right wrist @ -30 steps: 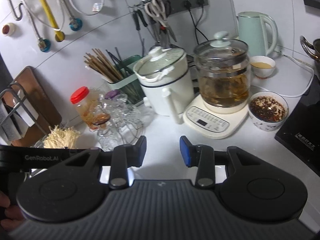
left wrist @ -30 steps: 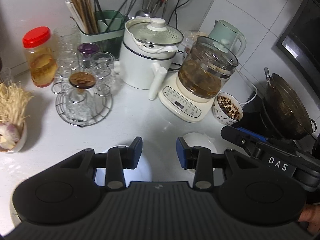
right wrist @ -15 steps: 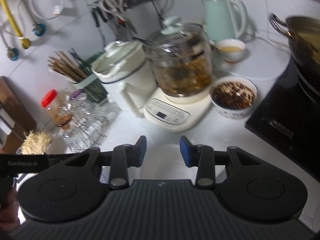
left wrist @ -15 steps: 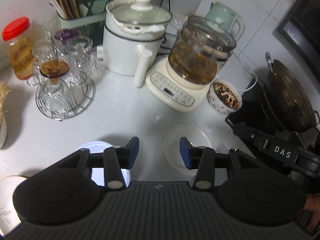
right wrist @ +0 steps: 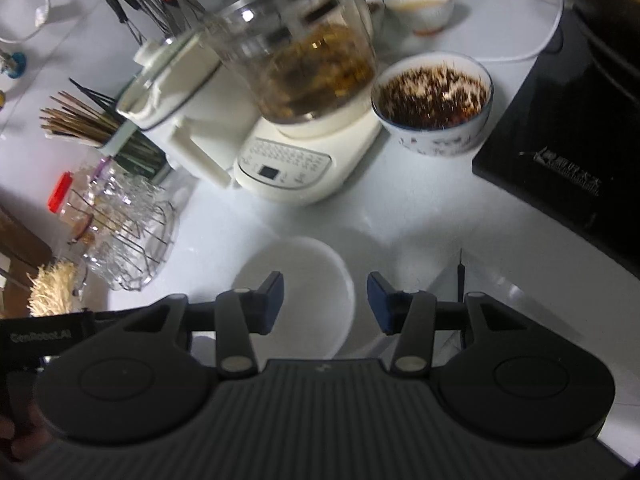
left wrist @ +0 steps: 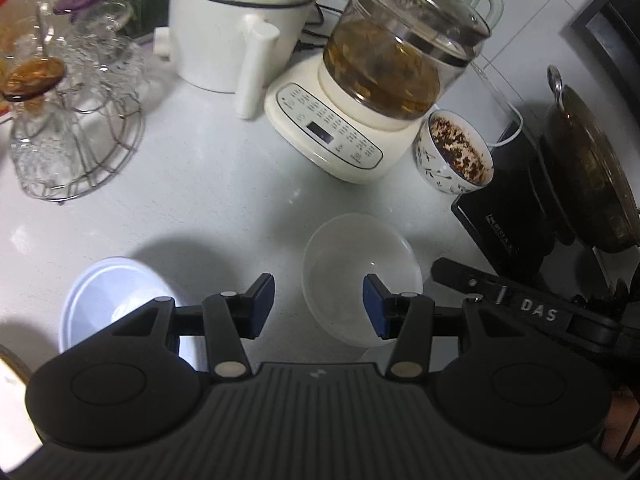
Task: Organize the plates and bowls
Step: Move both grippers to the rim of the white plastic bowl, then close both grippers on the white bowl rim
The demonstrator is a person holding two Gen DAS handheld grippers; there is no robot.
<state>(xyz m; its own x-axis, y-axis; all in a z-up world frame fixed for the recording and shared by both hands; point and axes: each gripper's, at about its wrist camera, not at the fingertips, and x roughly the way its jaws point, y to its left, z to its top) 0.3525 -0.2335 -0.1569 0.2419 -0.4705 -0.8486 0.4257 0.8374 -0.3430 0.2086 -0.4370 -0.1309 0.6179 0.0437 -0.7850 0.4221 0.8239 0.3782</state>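
- Descending over the white counter [left wrist: 200, 200], both grippers now sit lower and nearer the dishes than a second ago; the appliances at the back have slid toward the top of each view
- left gripper [left wrist: 319, 306]: its jaws have just been opening; they stand apart and empty; the translucent bowl [left wrist: 360, 280] lies between and just beyond the fingertips, its right side behind the right pad, with no sign of pressing
- right gripper [right wrist: 325, 302]: its jaws have just been opening too, with nothing between the pads; the same bowl [right wrist: 304, 280] sits under its left finger, its right rim in the gap
- Judging from this, both hands are converging on one bowl; a grasp looks near but is not yet made
- Only the left view shows the pale blue bowl [left wrist: 108, 296] to the left, a likely stacking partner, and the other gripper reaching in at the bowl's right
- Only the right view shows the small cup of brown liquid [right wrist: 420, 8] behind the speckled bowl [right wrist: 434, 108]
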